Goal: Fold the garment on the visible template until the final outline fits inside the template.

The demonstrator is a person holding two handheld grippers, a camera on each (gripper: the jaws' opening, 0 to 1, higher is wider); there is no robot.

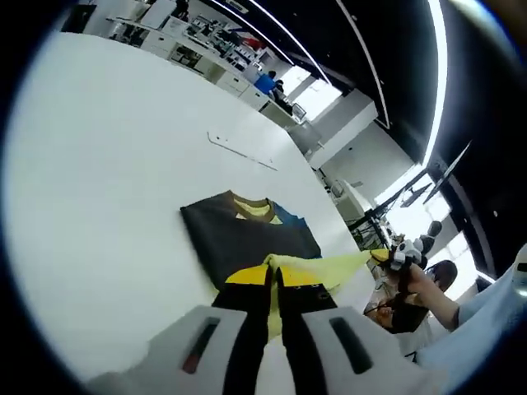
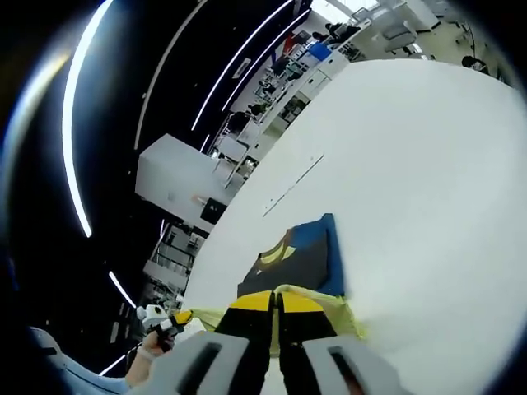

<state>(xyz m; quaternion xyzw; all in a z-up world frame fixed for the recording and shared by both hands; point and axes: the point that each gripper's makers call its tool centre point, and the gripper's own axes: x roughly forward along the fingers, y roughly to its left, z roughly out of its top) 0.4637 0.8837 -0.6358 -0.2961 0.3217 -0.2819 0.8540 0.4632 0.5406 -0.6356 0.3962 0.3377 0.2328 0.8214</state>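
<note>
**Both grippers pinched on the yellow hem**

Low in each frame's centre, your left gripper and right gripper have their jaws together, clamped on the garment at its yellow edge. It lies partly folded on the white table, dark panel beyond the jaws.

Soft matt cloth garment lies on a smooth, matt white table.
</note>
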